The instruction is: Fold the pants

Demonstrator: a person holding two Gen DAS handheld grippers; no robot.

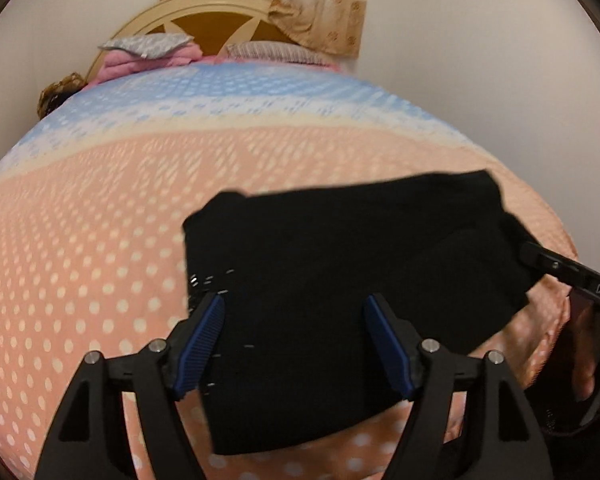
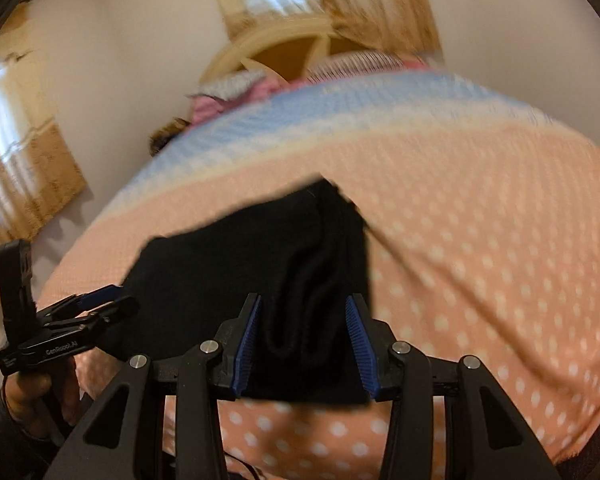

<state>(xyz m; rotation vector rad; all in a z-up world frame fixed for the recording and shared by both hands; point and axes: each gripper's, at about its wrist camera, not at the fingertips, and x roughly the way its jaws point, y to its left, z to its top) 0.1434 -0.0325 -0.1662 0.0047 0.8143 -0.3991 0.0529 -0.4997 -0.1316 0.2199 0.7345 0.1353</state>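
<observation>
Pants lie in a dark, mostly folded bundle on the bed, near its front edge, long axis running left-right across your left wrist view. Left gripper has its jaws spread wide over the near-left part of the bundle; blue pads clear of the cloth, nothing pinched. At the right of that view, your right gripper reaches the bundle's right end; from here I can't tell whether it's pinching.

Right wrist view: blurred. Right gripper straddles a bunched ridge of cloth at the right end, jaws about half apart; pads look beside the fabric, not pressing, so I read it as not gripping. Left gripper sits at the bundle's left edge, a hand under it.

Each end has its own gripper nearest it; the next fold probably runs across that long axis.
</observation>
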